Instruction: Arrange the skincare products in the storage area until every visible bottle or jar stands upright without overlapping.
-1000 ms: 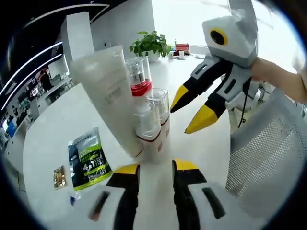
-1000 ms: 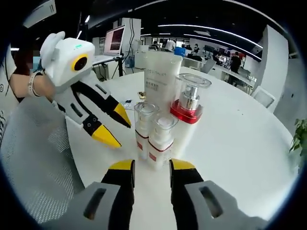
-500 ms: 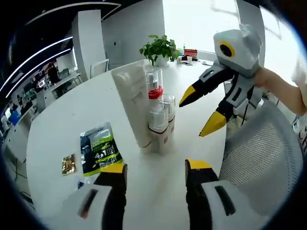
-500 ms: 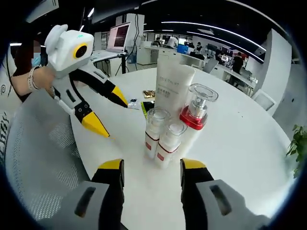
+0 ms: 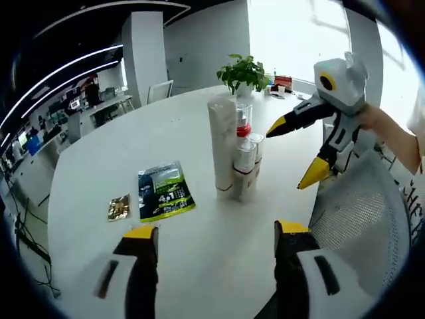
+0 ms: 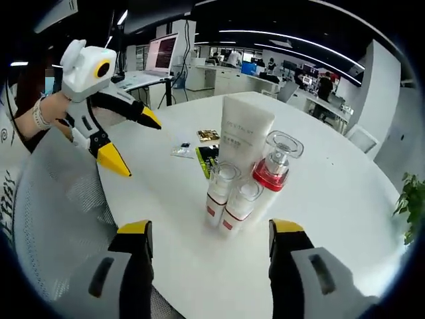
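Note:
Four skincare items stand upright in a tight cluster on the round white table (image 5: 99, 166): a tall white tube (image 5: 222, 143) (image 6: 244, 136), a clear pump bottle with a red band (image 5: 244, 124) (image 6: 273, 167), and two small clear-capped bottles (image 5: 244, 171) (image 6: 220, 193). My left gripper (image 5: 216, 230) (image 6: 131, 141) is open and empty, well back from them. My right gripper (image 6: 211, 227) (image 5: 292, 154) is open too, holding nothing, a short way from the cluster.
A green sachet (image 5: 163, 191) (image 6: 207, 156) and a small gold packet (image 5: 119, 207) (image 6: 208, 135) lie flat beside the cluster. A grey mesh chair (image 5: 362, 219) (image 6: 60, 199) stands at the table edge. A potted plant (image 5: 246, 70) sits at the far side.
Both grippers have drawn back from the bottles, and each pair of jaws stands wider apart. The four products have kept their places.

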Available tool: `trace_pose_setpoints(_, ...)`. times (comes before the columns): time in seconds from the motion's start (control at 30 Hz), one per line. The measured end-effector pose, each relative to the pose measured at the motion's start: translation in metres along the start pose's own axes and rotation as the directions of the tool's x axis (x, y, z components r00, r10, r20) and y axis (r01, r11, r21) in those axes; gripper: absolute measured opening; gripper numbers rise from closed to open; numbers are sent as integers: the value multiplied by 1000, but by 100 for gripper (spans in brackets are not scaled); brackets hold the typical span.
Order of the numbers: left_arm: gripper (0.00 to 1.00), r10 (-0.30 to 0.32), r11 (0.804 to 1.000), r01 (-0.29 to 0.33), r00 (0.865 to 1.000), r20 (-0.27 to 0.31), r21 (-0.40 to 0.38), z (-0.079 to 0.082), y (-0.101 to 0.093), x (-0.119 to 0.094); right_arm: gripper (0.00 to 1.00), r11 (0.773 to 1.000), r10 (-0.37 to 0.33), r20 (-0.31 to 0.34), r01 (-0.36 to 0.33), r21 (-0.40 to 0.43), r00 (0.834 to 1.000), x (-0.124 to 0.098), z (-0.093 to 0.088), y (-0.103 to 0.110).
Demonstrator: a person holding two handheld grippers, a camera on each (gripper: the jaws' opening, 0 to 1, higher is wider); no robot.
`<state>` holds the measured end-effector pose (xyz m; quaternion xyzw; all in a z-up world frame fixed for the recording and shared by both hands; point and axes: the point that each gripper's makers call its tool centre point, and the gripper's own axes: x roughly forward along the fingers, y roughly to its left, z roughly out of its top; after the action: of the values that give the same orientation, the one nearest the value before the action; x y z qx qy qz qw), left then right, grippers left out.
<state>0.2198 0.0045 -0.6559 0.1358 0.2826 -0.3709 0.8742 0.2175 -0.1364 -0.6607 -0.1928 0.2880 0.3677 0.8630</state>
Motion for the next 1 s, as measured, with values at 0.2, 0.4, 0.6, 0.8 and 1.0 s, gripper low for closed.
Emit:
trace_pose_setpoints(0.2,83,33,999,-33,999,1,-39,-8,14,-16,86,1000,-12,6,11,8,1000,-2,8,2)
trace_pose_setpoints(0.4,93,63,995,-63,998,-4,-76,-17,21,-28,94,1000,-17,6,17,14,1000,-3,11,4)
trace_pose_setpoints(0.6,99,78,992,-78,997,-8,-96,-23,23,-36,99,1000,-17,11,17,18,1000,-5,16,8)
trace_pose_setpoints(0.8,99,82,991,-82,997,-9,-109,-27,23,-43,99,1000,-5,11,5,15,1000,-8,21,16)
trace_pose_setpoints(1.0,99,98,988,-97,995,-4,-122,-29,26,-48,100,1000,16,4,-16,-11,1000,-6,23,23)
